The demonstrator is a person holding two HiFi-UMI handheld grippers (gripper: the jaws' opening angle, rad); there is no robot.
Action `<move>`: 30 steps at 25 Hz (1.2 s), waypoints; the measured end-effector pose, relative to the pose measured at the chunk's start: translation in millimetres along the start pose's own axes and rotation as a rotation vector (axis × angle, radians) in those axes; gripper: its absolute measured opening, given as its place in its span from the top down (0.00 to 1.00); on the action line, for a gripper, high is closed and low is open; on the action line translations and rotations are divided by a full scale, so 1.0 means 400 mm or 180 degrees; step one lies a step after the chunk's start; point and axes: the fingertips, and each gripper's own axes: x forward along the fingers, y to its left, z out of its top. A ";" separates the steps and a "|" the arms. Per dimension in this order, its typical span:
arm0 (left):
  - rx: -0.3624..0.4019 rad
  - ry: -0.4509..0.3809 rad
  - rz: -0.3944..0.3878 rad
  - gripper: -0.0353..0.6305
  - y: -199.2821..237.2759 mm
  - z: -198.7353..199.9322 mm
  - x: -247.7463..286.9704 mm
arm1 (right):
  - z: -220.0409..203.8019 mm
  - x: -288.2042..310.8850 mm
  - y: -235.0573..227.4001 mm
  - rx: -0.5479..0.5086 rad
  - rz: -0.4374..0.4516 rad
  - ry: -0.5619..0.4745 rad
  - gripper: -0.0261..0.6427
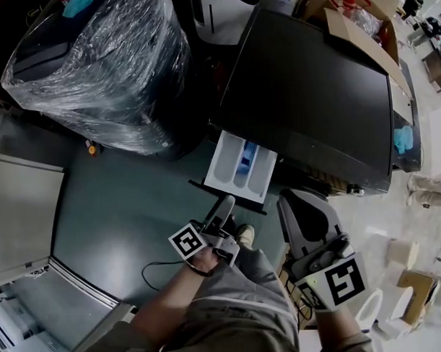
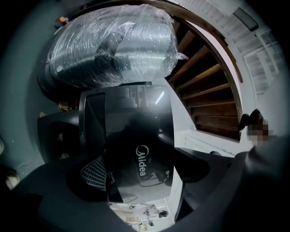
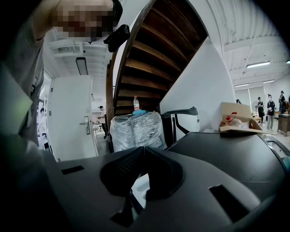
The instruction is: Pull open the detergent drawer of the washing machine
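The black washing machine (image 1: 311,96) stands at the upper right of the head view. Its detergent drawer (image 1: 242,167), white inside with a blue compartment, juts out of the front toward me. My left gripper (image 1: 223,208) reaches the drawer's black front panel (image 1: 206,189). In the left gripper view that glossy panel (image 2: 140,136), printed "Midea", fills the space between the jaws, and my left gripper (image 2: 140,181) is shut on it. My right gripper (image 1: 297,201) hangs in front of the machine, right of the drawer. In its own view my right gripper (image 3: 143,149) is shut, with its tips meeting on nothing.
A black appliance wrapped in clear plastic (image 1: 101,60) stands left of the machine. A cardboard box (image 1: 360,30) rests at the machine's far edge. White panels (image 1: 19,207) lie at the left. A cable (image 1: 159,271) trails on the floor. A wooden staircase (image 3: 154,59) rises behind.
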 end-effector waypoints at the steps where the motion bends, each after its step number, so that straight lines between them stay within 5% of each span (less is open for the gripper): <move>1: 0.0049 0.0013 0.0034 0.28 0.001 0.001 -0.001 | 0.001 0.002 -0.001 -0.0001 0.0001 0.0004 0.91; 13: 0.0896 0.0003 0.0712 0.25 0.022 0.072 -0.061 | 0.038 0.010 0.006 -0.0042 0.0068 -0.0031 0.91; 19: 0.1375 -0.0188 0.0802 0.25 -0.072 0.123 -0.097 | 0.075 -0.001 0.014 -0.0068 0.0084 -0.0029 0.91; 30: 0.3179 -0.0019 0.0358 0.26 -0.414 0.156 -0.052 | 0.190 -0.075 0.018 -0.0192 -0.0002 -0.0142 0.91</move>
